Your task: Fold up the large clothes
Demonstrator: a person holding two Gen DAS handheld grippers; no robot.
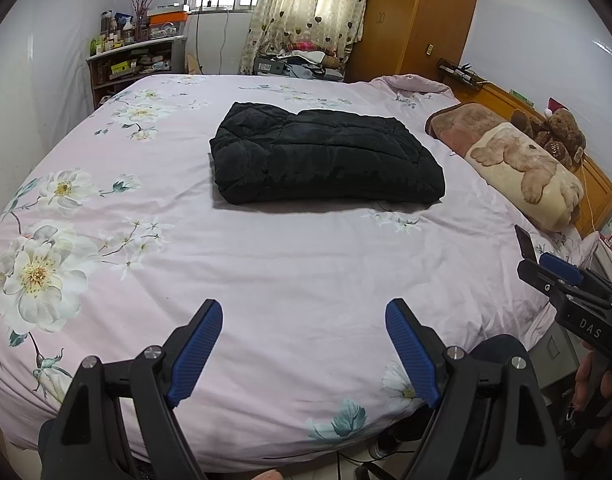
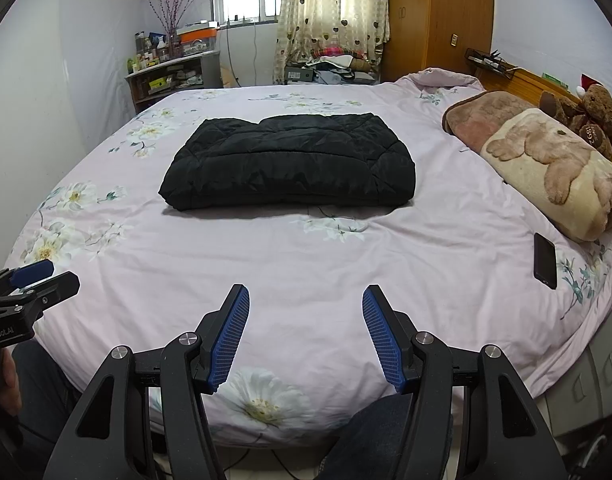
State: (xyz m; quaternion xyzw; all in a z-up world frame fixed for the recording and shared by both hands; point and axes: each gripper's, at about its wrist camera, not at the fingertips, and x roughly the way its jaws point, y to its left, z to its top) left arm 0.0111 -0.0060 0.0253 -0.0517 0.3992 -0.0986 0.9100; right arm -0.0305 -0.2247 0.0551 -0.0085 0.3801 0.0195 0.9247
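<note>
black jacket [image 1: 326,156] folded, at 12 o'clock on the bed [image 1: 266,280] | left gripper [image 1: 304,320] wide open, empty | right gripper [image 2: 306,308] wide open, empty

Open bedspread up front, clutter along the right side.

Between the left gripper [image 1: 304,322], the right gripper [image 2: 306,308] and the folded black jacket [image 2: 290,164] lies a wide stretch of bare bedspread [image 2: 306,256], free to cross from either side. Both grippers hang near the bed's front edge with fingers spread, well apart from the jacket. To the right, a phone [image 2: 545,260] lies on the cover and two rolled blankets [image 2: 554,172] bank up against the headboard [image 1: 598,184]. Left of the jacket the cover stays flat to the edge.
</note>
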